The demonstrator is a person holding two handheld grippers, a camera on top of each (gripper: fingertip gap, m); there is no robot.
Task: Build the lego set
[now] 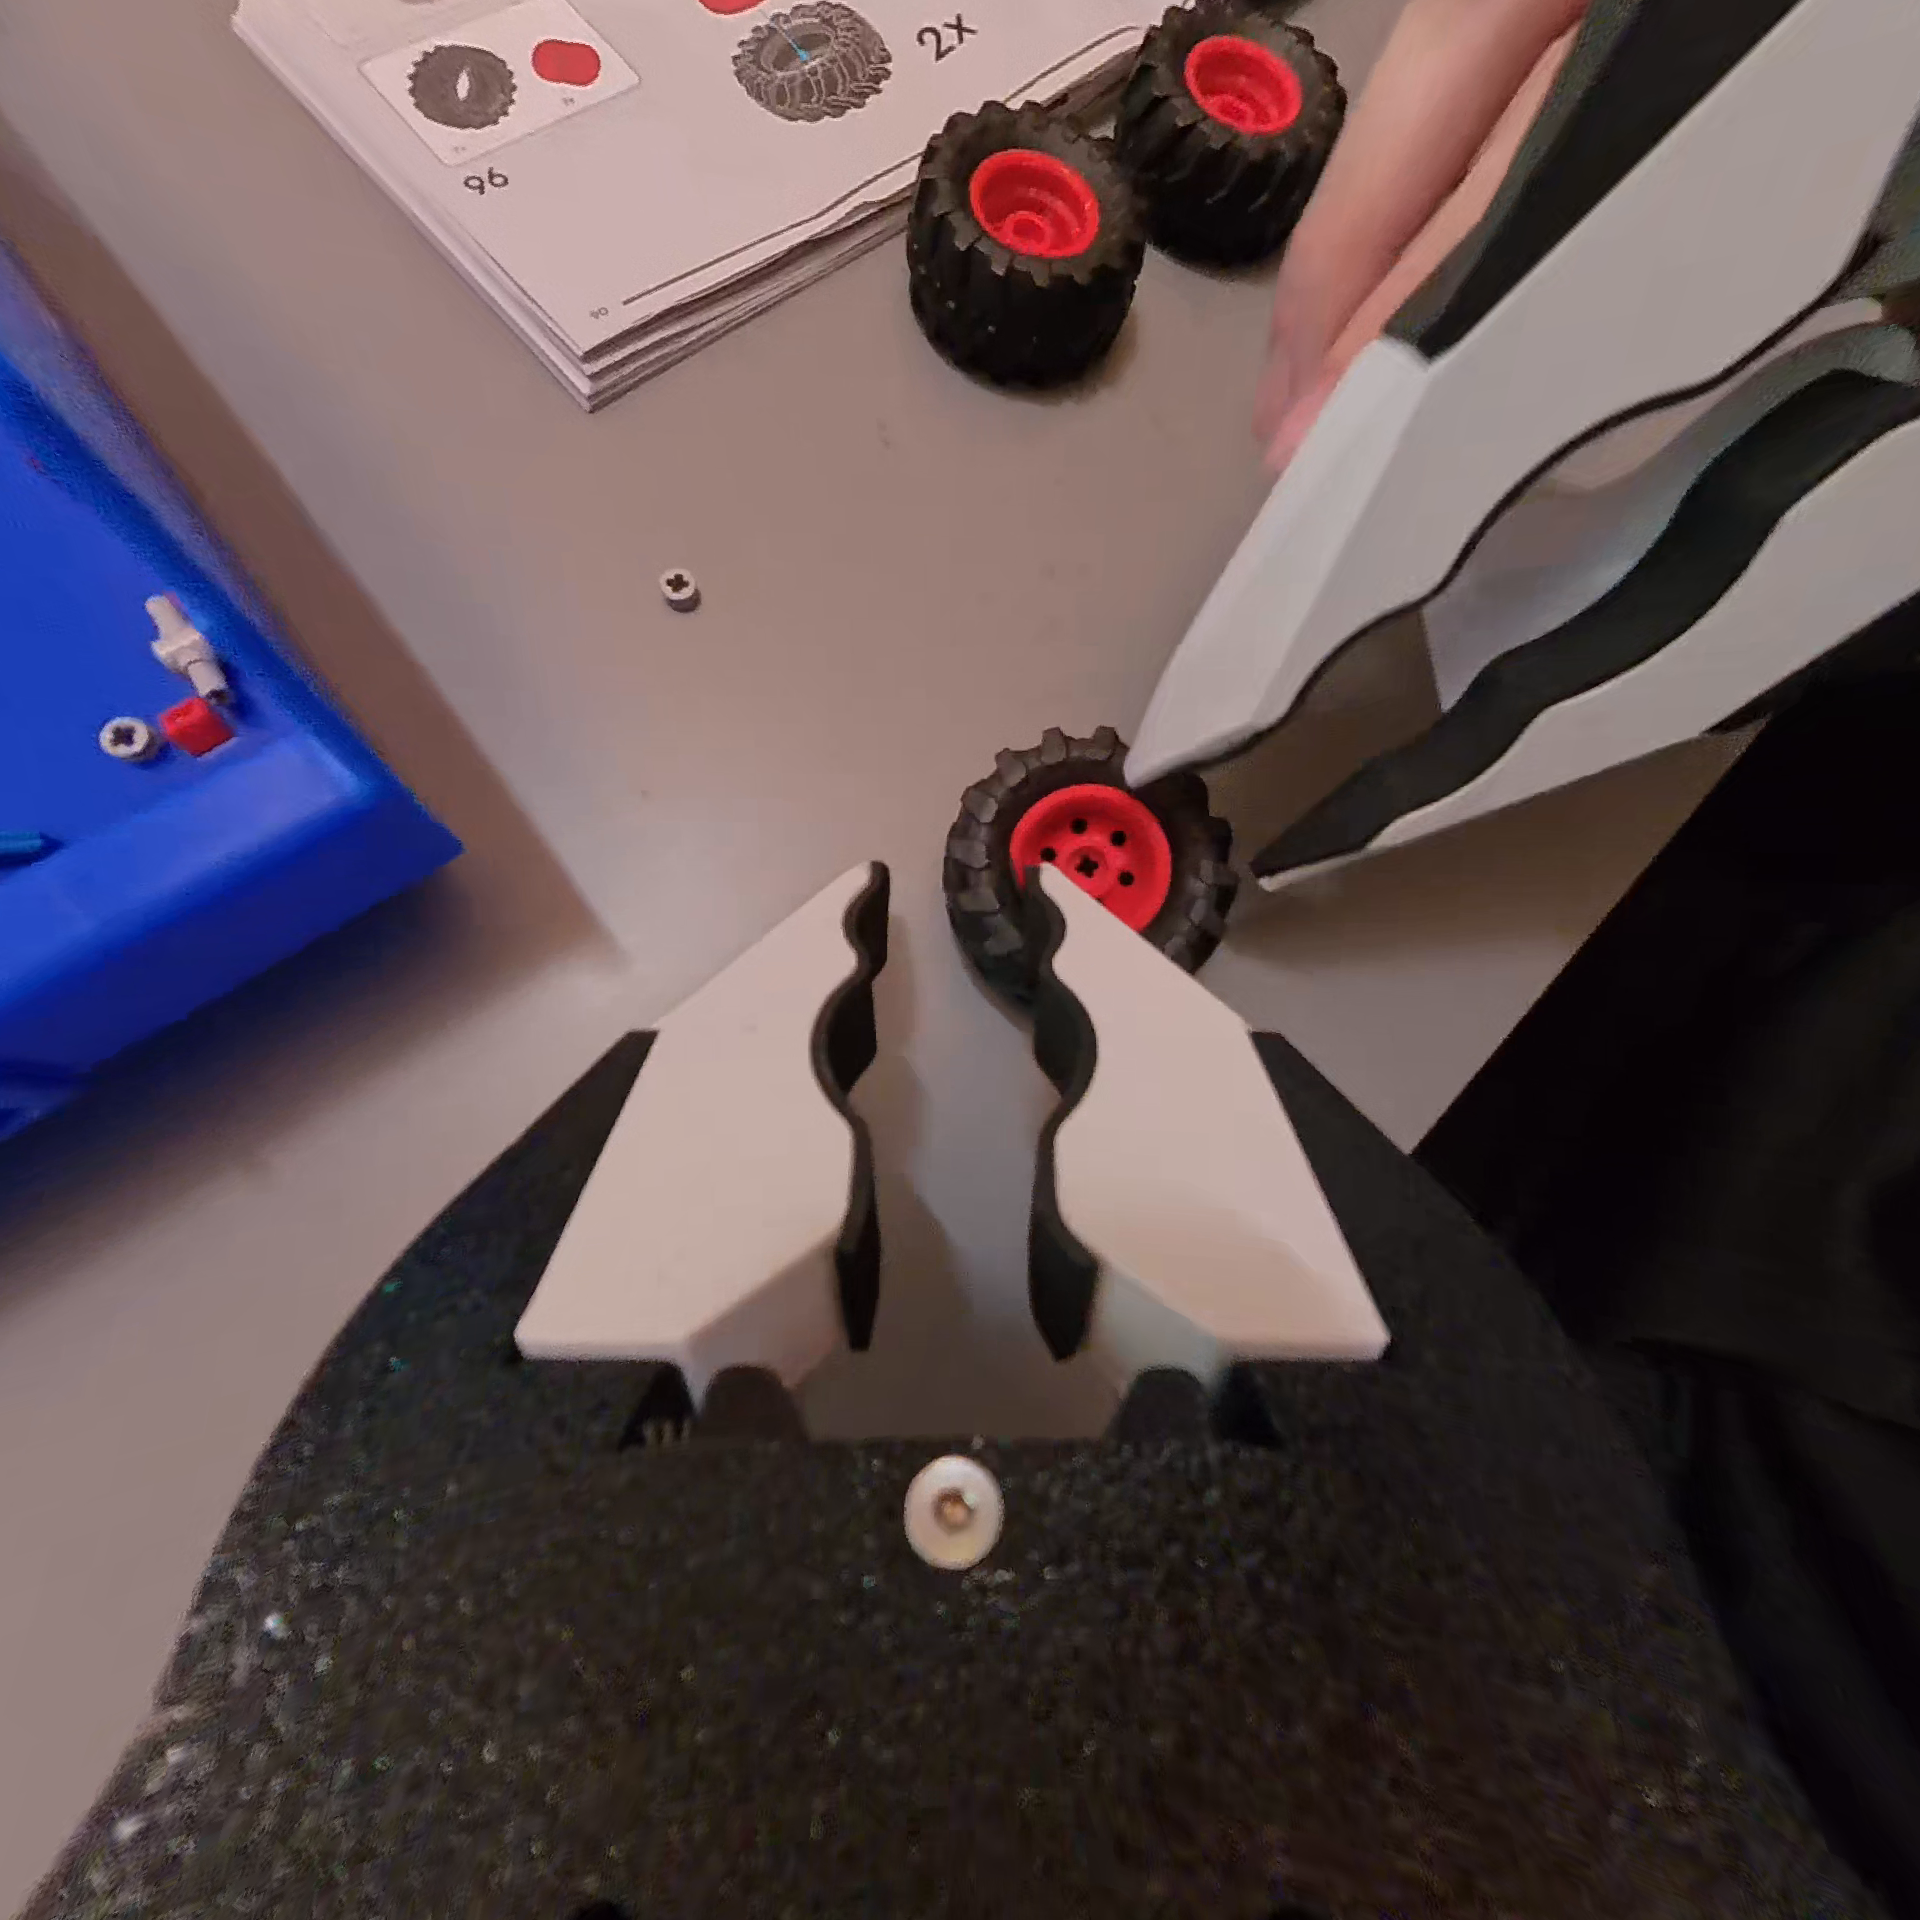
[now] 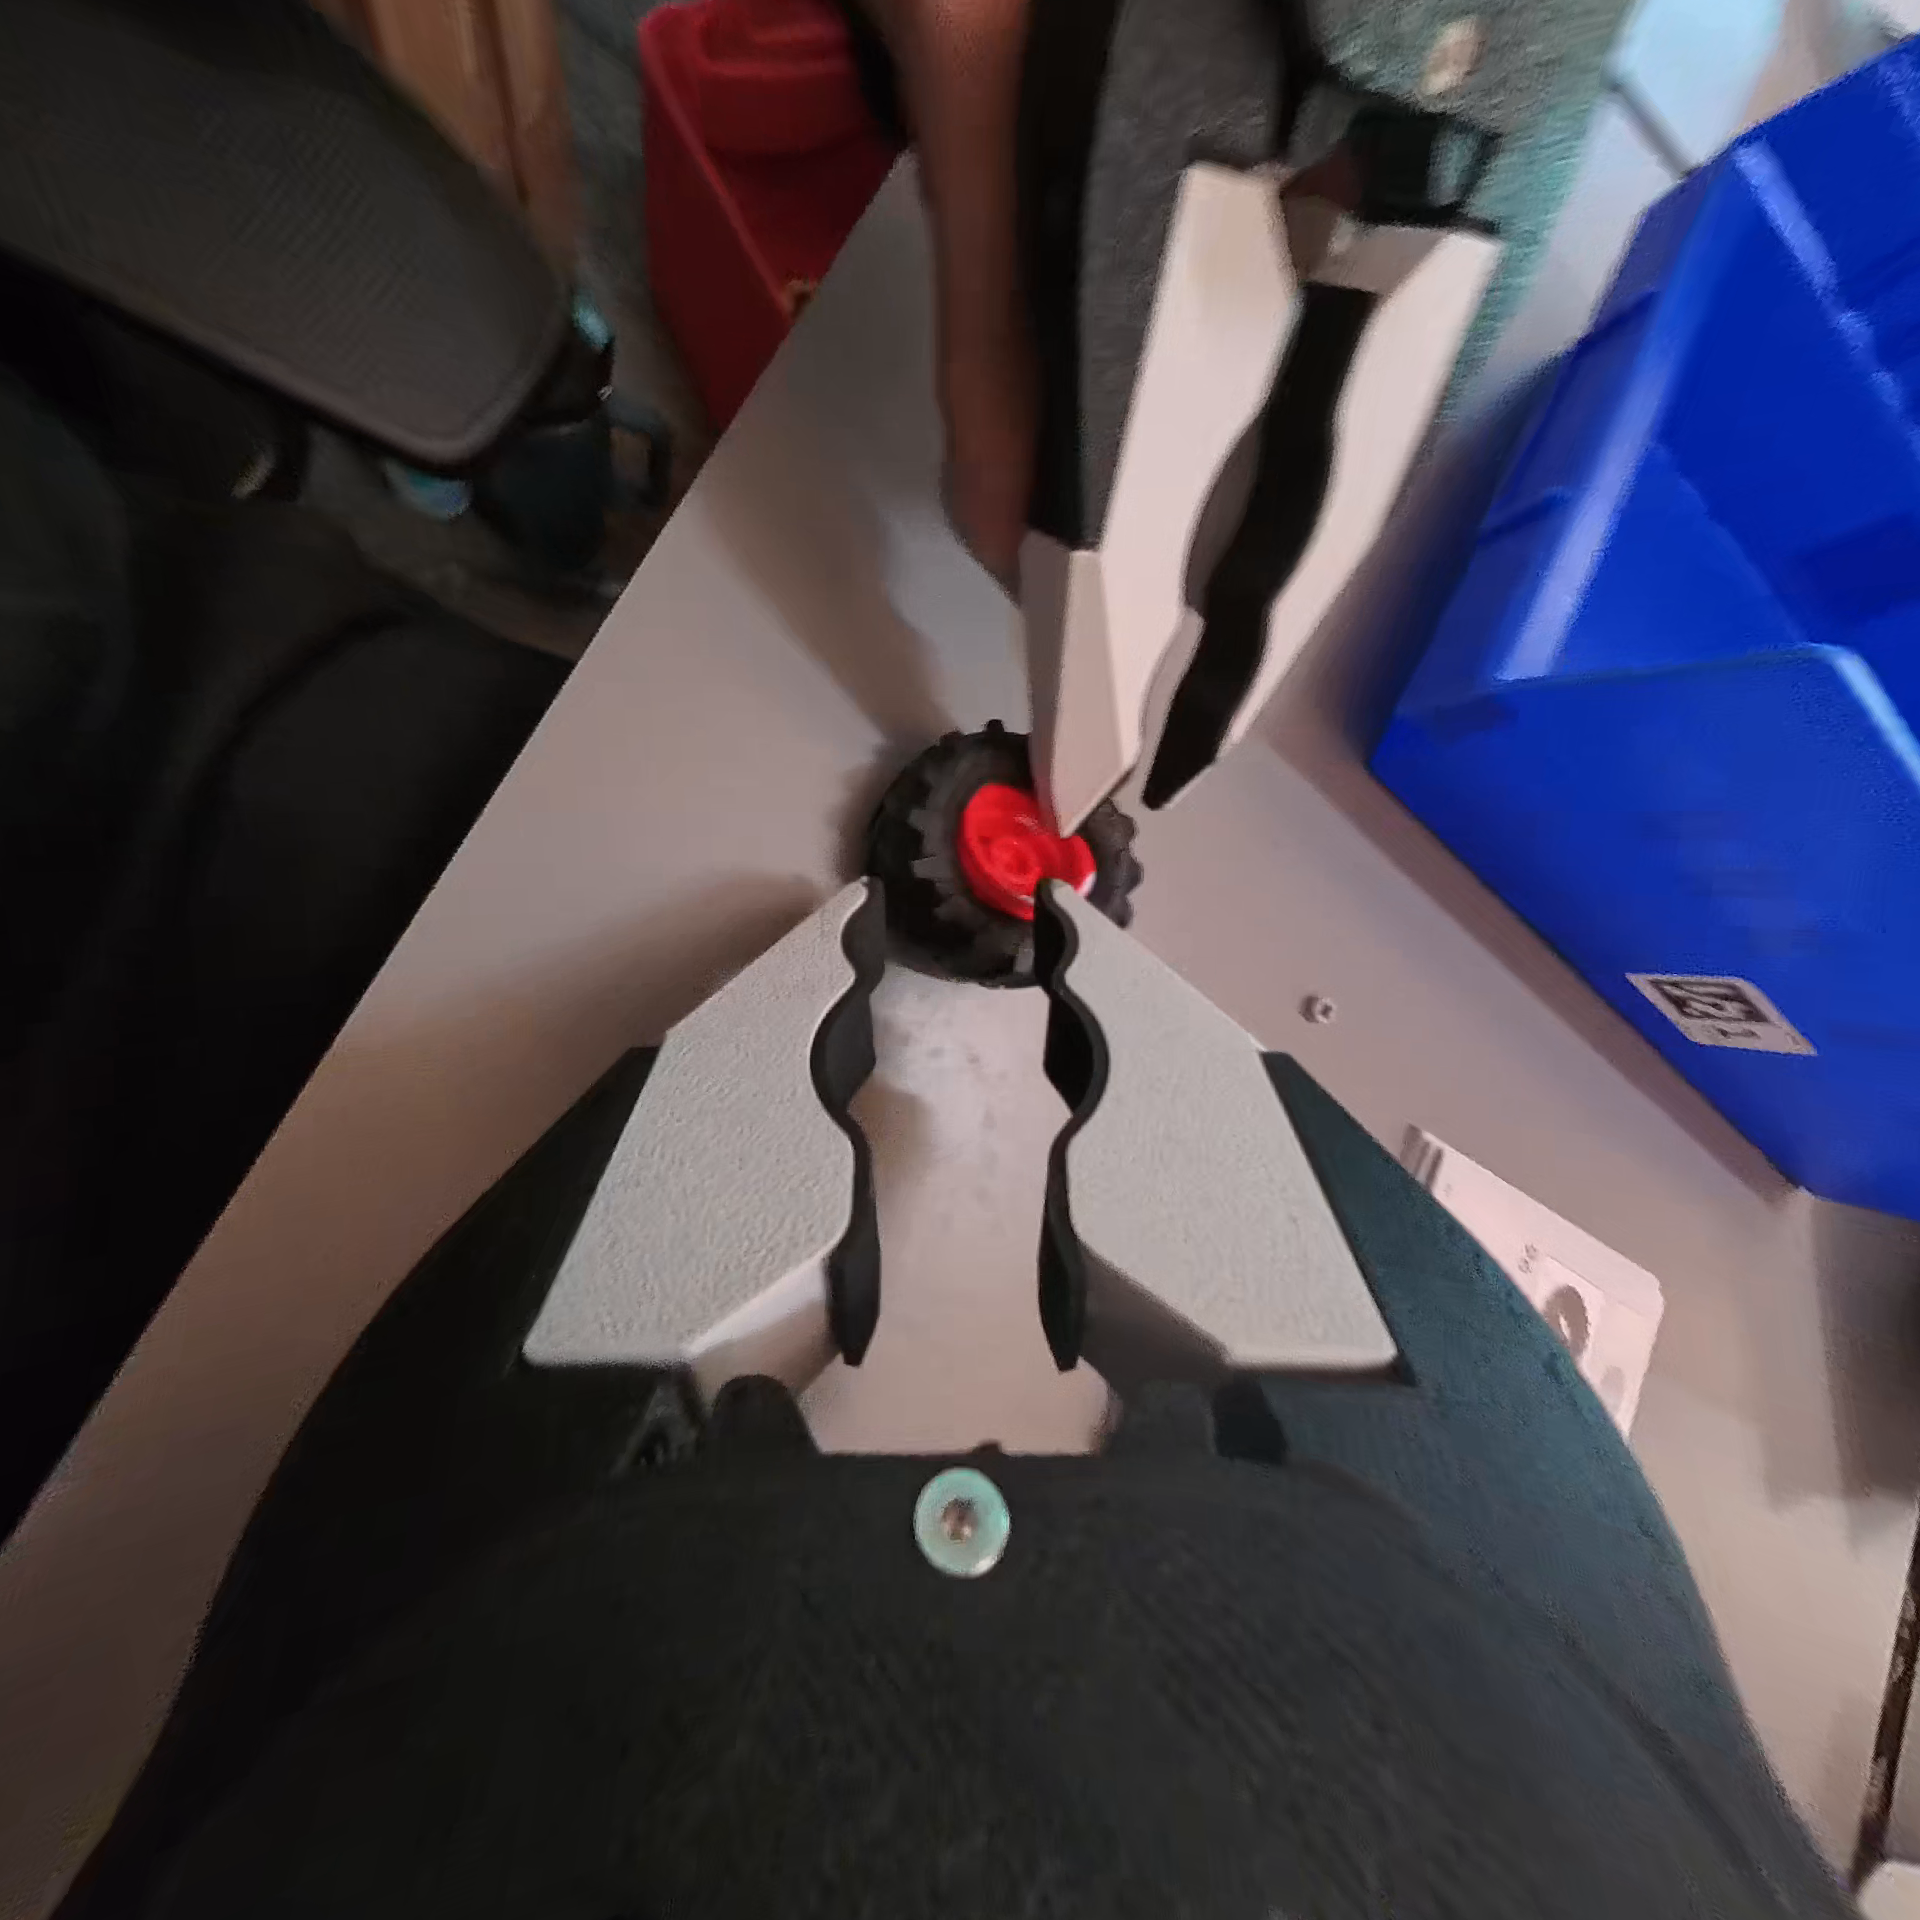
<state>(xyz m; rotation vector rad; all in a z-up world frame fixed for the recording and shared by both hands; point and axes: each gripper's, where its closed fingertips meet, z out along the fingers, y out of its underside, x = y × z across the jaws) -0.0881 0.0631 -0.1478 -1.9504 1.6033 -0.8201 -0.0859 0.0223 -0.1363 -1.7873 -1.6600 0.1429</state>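
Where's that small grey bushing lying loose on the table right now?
In the left wrist view the small grey bushing lies alone on the bare table, left of centre, between the blue bin and the instruction booklet.

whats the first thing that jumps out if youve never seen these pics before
The black tyre with a red hub lying near the table's edge, with both open grippers closing in: the left gripper from below, the right gripper from the right. Next, two more finished wheels stand by the instruction booklet, and a blue bin sits at left.
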